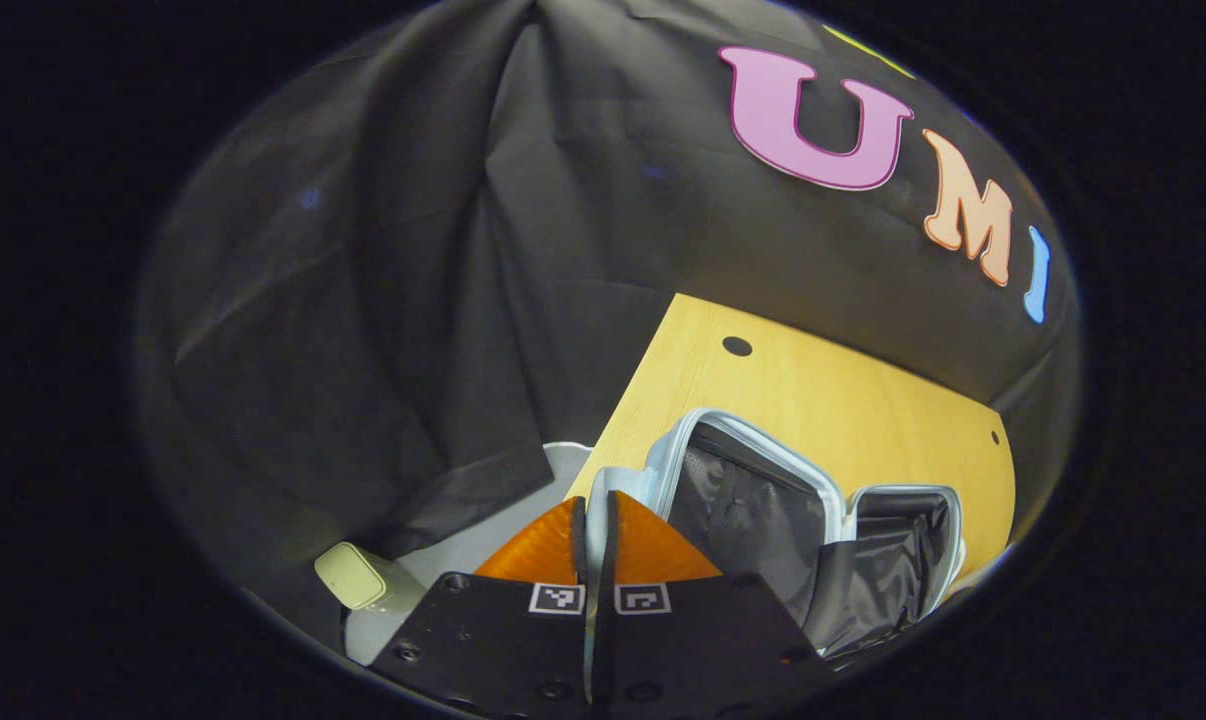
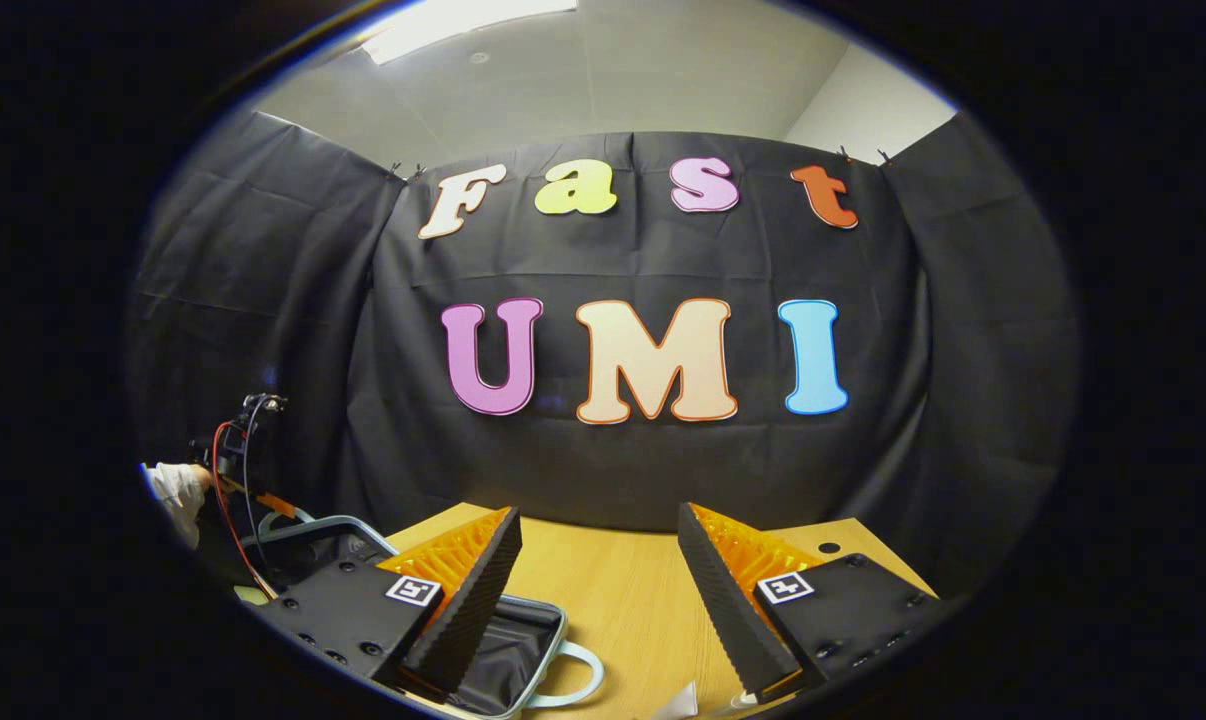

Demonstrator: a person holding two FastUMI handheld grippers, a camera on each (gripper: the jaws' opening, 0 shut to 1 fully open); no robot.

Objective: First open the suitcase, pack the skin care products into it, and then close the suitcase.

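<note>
The wooden counter runs up to the black cloth wall, and on it lies the suitcase — open, its two light-rimmed halves spread apart with dark lining showing inside each. In the left gripper view the case sits just right of the left claw, whose fingers are pressed nearly together on a thin pale edge, seemingly the rim of the case's near shell; whether both pads truly bear on it cannot be told. Left of that claw, low down off the counter's edge, a small pale-green box-shaped container rests on a light grey surface.

In the right gripper view the right claw is spread wide with nothing between its fingers, hovering above the counter. Beneath its left finger lies one corner of the suitcase with its looped pale handle. Farther left — past the raised rim of the case — a sleeved hand holds the other gripper, with red and black cables trailing from it.
</note>
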